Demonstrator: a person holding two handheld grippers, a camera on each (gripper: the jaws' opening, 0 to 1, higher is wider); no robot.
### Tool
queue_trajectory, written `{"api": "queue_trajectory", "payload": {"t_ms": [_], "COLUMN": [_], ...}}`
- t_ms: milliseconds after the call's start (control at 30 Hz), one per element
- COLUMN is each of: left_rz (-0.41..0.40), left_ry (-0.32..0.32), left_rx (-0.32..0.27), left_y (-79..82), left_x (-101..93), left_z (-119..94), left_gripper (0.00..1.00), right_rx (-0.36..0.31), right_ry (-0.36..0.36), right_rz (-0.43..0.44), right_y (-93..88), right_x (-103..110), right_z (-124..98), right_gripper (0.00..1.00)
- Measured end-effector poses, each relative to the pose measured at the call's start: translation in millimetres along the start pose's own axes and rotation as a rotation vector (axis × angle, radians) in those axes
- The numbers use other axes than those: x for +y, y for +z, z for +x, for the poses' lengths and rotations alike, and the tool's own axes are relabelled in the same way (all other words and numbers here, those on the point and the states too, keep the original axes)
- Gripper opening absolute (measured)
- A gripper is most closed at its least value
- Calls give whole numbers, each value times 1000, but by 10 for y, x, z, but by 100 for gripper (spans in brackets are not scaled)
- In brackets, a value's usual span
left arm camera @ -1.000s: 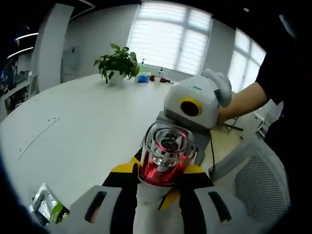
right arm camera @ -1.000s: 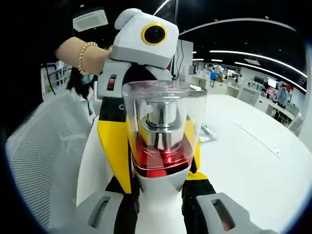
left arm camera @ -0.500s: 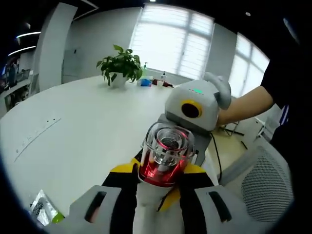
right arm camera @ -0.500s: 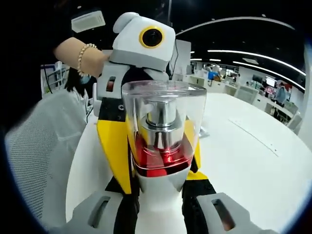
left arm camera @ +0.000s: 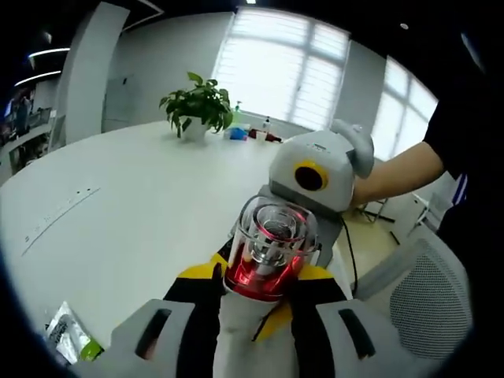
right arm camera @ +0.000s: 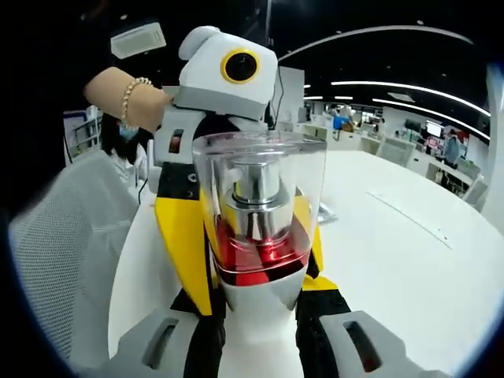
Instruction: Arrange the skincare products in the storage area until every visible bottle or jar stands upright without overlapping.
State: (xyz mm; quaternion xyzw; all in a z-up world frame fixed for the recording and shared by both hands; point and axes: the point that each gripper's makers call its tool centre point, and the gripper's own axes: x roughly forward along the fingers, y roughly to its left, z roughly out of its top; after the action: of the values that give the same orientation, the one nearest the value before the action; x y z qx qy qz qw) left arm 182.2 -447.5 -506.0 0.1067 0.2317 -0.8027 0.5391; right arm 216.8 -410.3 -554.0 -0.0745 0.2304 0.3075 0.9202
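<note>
A skincare bottle (left arm camera: 264, 260) with a white body, red band and clear cap hangs above the table edge, cap pointing away from the camera. My left gripper (left arm camera: 256, 319) is shut on its white body. Behind the bottle sits the right gripper's white housing (left arm camera: 315, 169), held by a person's hand, and its yellow jaws flank the red band. In the right gripper view the same bottle (right arm camera: 256, 228) stands upright, with my right gripper (right arm camera: 256, 331) shut on its lower body. The left gripper's yellow jaws and white housing (right arm camera: 224, 75) rise behind the bottle.
The round white table (left arm camera: 118, 205) carries a potted plant (left arm camera: 197, 102), small items by the window (left arm camera: 252, 132) and a crumpled packet (left arm camera: 67, 339) near its front edge. A mesh chair (left arm camera: 425, 291) stands beside the table. An arm with a bracelet (right arm camera: 130, 90) holds the left gripper.
Both grippers keep the same hold on the bottle. The views have only drifted slightly with the hands; nothing on the table has moved.
</note>
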Motion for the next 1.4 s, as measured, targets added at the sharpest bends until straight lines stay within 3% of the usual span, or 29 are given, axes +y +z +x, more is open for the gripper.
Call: {"api": "queue_trajectory", "payload": {"t_ms": [333,467,667,800,1033,1200,1400], "left_rz": [3,-10,-47,-89,-153,-193,-266], "left_ry": [22,54,89,138,255,319,410], "left_rx": [21,22,11,4,-46,-53,-80], "left_y": [-63,-78,-160,-241,-338,-479,-683], "left_x": [-10,15,9,10,140,45,-9], "left_z": [-46,-97,-261,-466,-826,-1045,-1417], "left_gripper": [35,43,48,53,65,70,79], "right_rx": [34,40,49,6,9,-14,6], "right_ry": [-11,-46,-84,-103,-143,-172,-179], "right_rz": [13,6,16,20,55,108,149], "right_y": [-115,-108,-123,-51,-99,-91,-127], "right_x": [11,-12,-3,64,153,199,278], "right_z": [13,-41,-158,-255,-404,-473,-542], "right_gripper": [39,54,61,65,74,85,85]}}
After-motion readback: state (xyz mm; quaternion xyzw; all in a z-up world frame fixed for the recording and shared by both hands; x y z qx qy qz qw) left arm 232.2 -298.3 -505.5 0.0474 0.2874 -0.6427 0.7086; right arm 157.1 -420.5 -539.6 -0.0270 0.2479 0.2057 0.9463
